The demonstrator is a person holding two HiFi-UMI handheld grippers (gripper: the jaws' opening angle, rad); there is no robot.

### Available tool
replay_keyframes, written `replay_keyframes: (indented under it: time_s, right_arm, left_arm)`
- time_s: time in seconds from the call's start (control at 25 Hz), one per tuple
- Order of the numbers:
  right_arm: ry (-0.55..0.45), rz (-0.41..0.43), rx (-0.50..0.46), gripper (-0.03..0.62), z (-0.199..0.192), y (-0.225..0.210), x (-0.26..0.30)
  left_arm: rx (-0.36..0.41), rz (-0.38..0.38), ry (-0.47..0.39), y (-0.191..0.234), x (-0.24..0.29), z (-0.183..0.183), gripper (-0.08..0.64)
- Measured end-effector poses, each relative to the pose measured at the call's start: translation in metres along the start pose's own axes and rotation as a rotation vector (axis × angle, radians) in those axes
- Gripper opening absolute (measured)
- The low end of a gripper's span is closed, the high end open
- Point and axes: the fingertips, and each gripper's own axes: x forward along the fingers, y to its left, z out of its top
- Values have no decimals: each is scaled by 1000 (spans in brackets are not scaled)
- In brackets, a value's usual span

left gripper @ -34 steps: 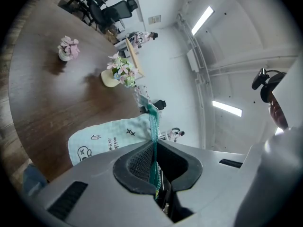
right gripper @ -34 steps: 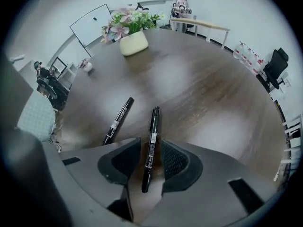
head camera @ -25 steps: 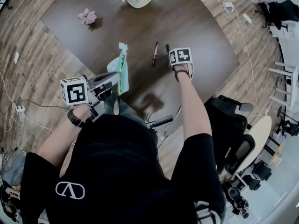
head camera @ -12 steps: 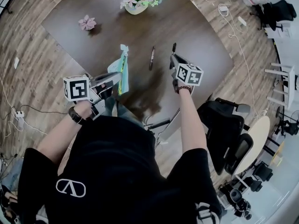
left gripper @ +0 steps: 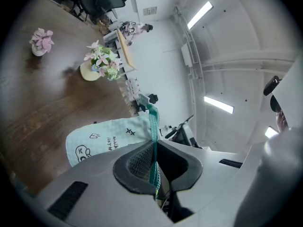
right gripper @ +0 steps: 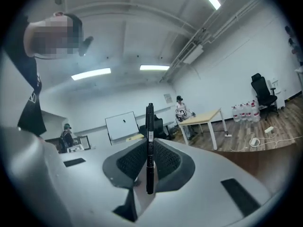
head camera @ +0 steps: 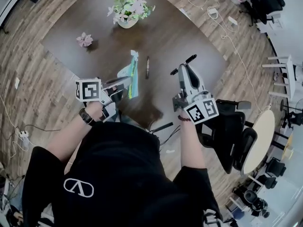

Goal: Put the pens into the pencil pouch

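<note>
— How is the job going?
— Not far along, I think. The right gripper (head camera: 182, 71) has its jaws pressed on a thin black pen (head camera: 187, 62). It holds the pen up in the air, on the right, near the person. A second black pen (head camera: 147, 66) lies untouched on the dark brown wooden table (head camera: 180, 32).
— And the other gripper?
— The left gripper (head camera: 124, 82) has its jaws squeezed tight on the green zip edge of the pale green cloth pencil pouch (head camera: 131, 73). The pouch sticks out over the near left part of the table. The pen on the table lies just right of it. The held pen is further right, apart from the pouch.
— So what is left to do?
— I think both pens have yet to go in. The one in the air looks like it goes first, then the one on the table. I cannot tell if the pouch is open, or if anything is inside.
— Do the cameras show different things?
— Yes. Only the head view shows the pen on the table and both grippers at once. The right gripper view shows the held pen standing straight up between the jaws, but no pouch and no second pen. The left gripper view shows little drawings on the pouch and a white pot of flowers (left gripper: 97, 65) far across the table.
</note>
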Motion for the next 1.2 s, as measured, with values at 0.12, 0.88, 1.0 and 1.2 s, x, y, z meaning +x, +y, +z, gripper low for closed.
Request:
replay_keyframes:
  time_s: [0.12,0.88,1.0,1.2]
  right_arm:
    - [-91,15,-5,43,31,24,-9]
    - [-196,116,72,43,31,87,34]
    - [-179,90,53,41,26,80,33]
    - [-138,95,-58,43,25,81,30]
  left_arm:
    - [-4,-22,3,-12,12,3,17]
    - [17,-123,55,-64,38,9,17]
    - [21,-126,50,-69,36,14,17]
    - [62,-122,40,-71,36,22,17]
